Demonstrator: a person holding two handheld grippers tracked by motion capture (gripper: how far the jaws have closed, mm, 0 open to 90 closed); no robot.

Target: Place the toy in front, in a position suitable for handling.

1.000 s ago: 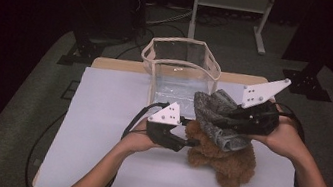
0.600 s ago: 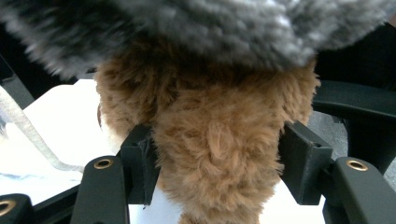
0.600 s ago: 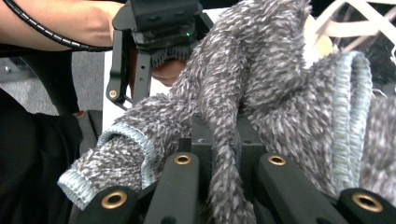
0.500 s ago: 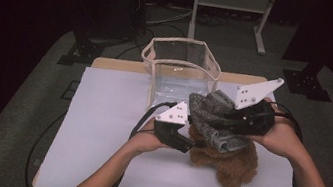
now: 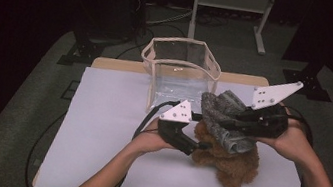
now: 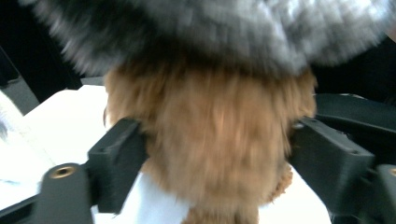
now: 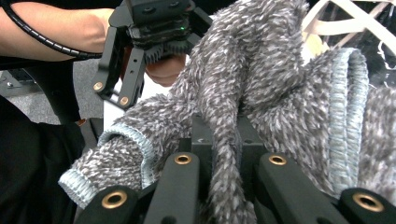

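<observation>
The brown plush toy [image 5: 225,158] lies on the white desk [image 5: 97,133], near its front edge and in front of the clear plastic bag [image 5: 180,75]. A grey fuzzy garment [image 5: 223,120] is draped over the toy's upper part, apparently being dressed onto it or pulled off; which of the two cannot be judged.

The right gripper [image 5: 245,126] is clenched on a fold of the garment. In the right gripper view a twisted band of the grey fabric [image 7: 224,154] runs between the closed jaws, so the cloth is held taut and lifted clear of the toy. A sleeve with pale blue ribbed trim [image 7: 100,177] hangs free at the side.

The left gripper [image 5: 199,147] sits at the toy's near side. Its jaws have just been opening; in the left gripper view they stand on either side of the brown fur [image 6: 210,140], at most lightly touching, so the toy appears released rather than gripped. This placement suggests the left gripper steadies the toy while the right works the garment.

The bag stands upright and open behind, well apart from both grippers.
</observation>
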